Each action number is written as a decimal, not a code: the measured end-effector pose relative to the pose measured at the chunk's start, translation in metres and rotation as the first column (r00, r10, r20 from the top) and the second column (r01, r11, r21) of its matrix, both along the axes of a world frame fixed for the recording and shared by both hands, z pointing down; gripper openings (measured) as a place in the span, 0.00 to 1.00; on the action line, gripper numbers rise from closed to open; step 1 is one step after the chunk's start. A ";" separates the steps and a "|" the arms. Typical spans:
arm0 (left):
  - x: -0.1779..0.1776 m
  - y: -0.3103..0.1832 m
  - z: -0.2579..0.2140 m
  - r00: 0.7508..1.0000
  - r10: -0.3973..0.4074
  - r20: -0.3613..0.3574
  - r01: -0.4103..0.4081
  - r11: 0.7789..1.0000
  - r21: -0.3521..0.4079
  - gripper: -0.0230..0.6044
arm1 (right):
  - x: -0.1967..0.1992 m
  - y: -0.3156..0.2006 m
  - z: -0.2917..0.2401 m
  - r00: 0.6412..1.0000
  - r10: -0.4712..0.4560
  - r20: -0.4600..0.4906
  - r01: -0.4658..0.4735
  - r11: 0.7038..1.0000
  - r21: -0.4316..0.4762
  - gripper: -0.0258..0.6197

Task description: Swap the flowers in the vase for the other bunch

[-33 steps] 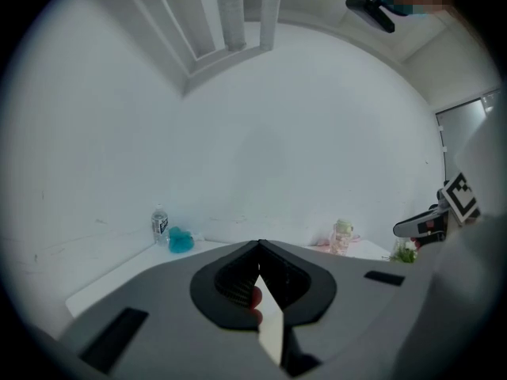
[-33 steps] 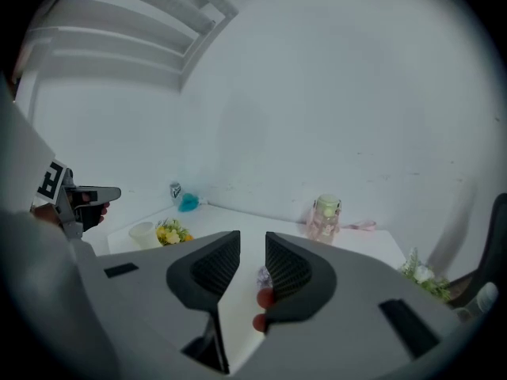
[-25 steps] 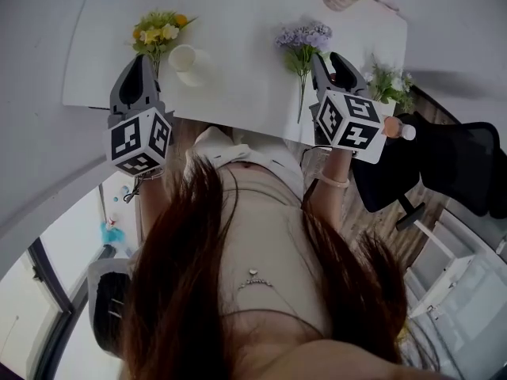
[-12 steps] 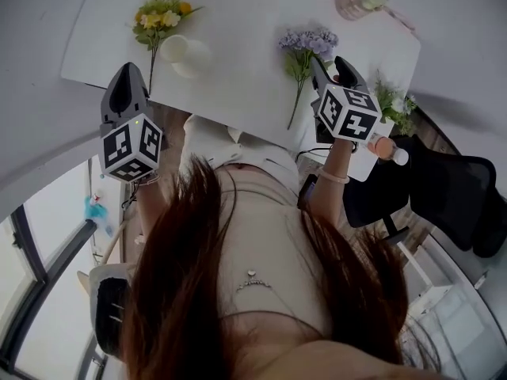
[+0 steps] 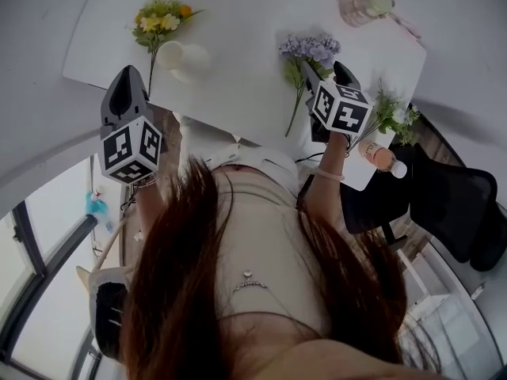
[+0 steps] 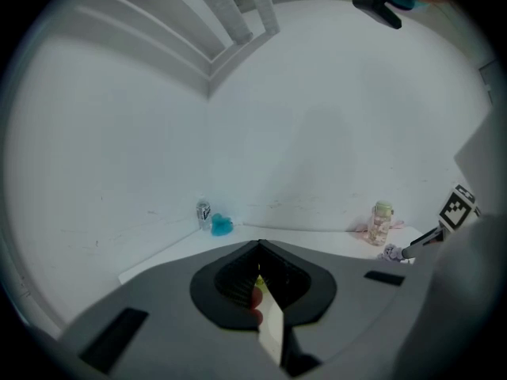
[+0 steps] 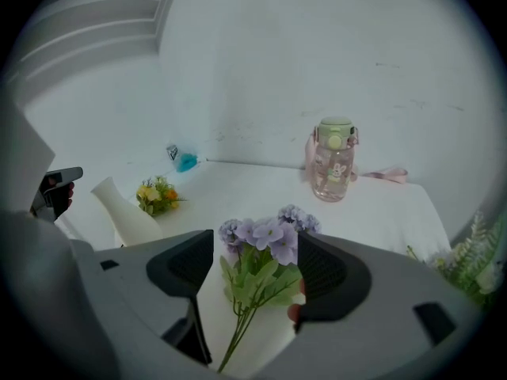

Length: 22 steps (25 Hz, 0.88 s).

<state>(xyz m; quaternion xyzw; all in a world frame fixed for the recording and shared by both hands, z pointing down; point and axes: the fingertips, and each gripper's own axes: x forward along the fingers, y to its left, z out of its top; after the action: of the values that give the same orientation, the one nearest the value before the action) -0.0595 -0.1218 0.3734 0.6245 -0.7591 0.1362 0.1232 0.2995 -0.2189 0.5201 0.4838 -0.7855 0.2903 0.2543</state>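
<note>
A bunch of purple flowers [image 5: 309, 50] [image 7: 269, 240] lies on the white table [image 5: 238, 22], its stem pointing toward the near edge. My right gripper [image 5: 323, 68] [image 7: 255, 248] is low over it, jaws opening wide, one on each side of the leaves, neither pad pressing. A white vase [image 5: 184, 58] [image 7: 127, 212] stands at the left with nothing in it. The yellow bunch [image 5: 162, 18] [image 7: 156, 196] lies just beyond it. My left gripper [image 5: 127, 85] [image 6: 257, 248] is shut and holds nothing, off the table's near-left edge.
A pink drinking bottle [image 5: 366, 5] [image 7: 333, 161] stands at the table's far right. A green-and-white sprig [image 5: 392, 113] and a peach bottle [image 5: 382, 157] sit by the right edge. A black office chair [image 5: 451, 212] is beyond them. A blue object [image 7: 186, 162] sits at the far corner.
My right gripper has sunk onto the purple bunch and its jaws have spread. My left gripper has drawn back a little from the yellow flowers, still shut.
</note>
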 end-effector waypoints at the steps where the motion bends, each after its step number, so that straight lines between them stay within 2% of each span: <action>1: 0.000 -0.001 -0.001 1.000 0.000 -0.001 0.000 1.000 0.001 0.04 | 0.001 -0.001 0.003 1.000 0.005 -0.001 -0.005 1.000 -0.006 0.55; 9: 0.004 -0.011 0.011 1.000 0.004 -0.014 -0.005 1.000 -0.029 0.04 | 0.004 -0.005 0.029 0.999 -0.023 -0.034 0.021 0.997 -0.078 0.63; 14: 0.001 -0.013 0.023 1.000 -0.016 -0.022 0.015 0.998 -0.060 0.04 | 0.001 -0.012 0.043 0.999 -0.031 -0.037 0.027 0.993 -0.115 0.64; 22: -0.001 -0.017 0.040 0.999 -0.038 -0.039 0.033 0.993 -0.116 0.04 | -0.006 -0.018 0.072 0.998 -0.047 -0.032 0.038 0.974 -0.223 0.66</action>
<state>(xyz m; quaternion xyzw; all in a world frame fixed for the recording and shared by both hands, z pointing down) -0.0607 -0.1385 0.4137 0.6054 -0.7583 0.1649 0.1770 0.2936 -0.2371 0.5919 0.4408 -0.7535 0.3616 0.3275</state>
